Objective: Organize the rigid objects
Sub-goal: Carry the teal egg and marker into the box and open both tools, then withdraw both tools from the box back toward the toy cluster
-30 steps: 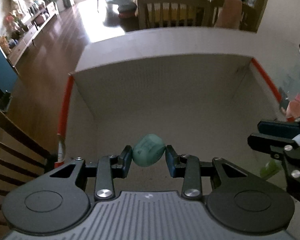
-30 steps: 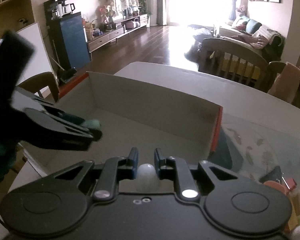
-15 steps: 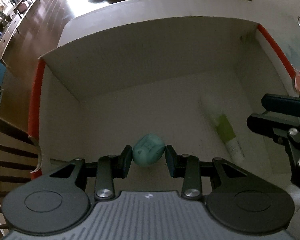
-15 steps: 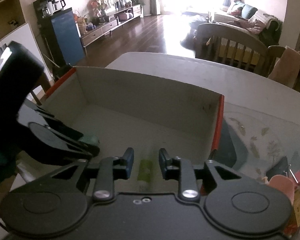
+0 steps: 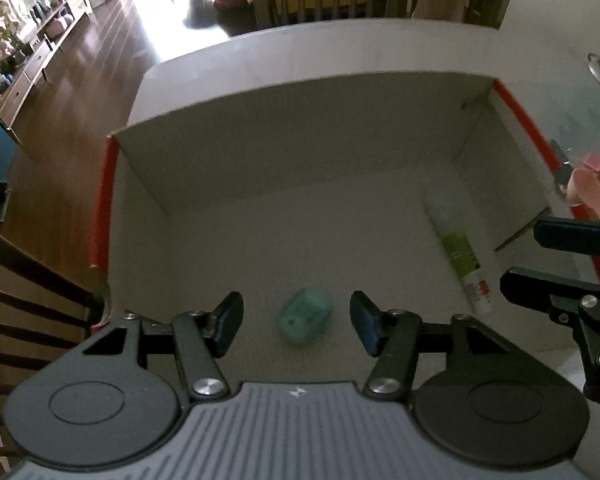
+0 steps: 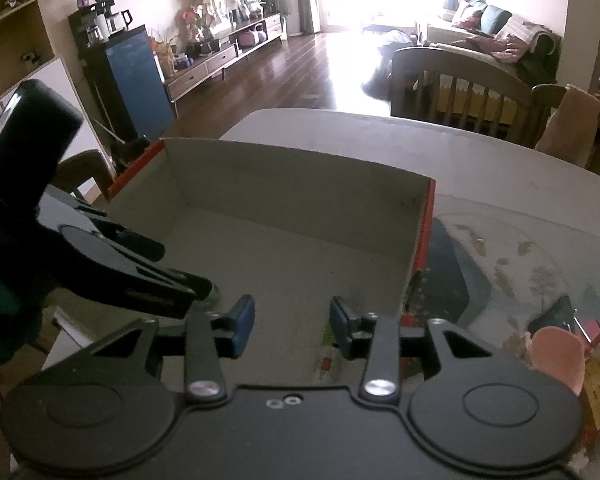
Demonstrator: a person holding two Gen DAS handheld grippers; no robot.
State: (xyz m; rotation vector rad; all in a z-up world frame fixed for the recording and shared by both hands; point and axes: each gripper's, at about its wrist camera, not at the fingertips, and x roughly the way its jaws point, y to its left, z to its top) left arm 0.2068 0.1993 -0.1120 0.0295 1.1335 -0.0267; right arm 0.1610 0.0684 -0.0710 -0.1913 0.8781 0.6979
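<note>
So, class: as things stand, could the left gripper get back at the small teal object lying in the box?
Probably yes. The teal object lies on the box floor between the left gripper's fingers, whose jaws have just been opening and stand clear of it; nothing covers it.

A small teal lump (image 5: pixel 305 316), rounded and blocky, lies loose on the floor of the box (image 5: pixel 300 152), near the box's near wall, about mid-width. A white tube (image 5: pixel 462 254) with a green label lies flat on the box floor too, along the right wall, well apart from the lump.
</note>
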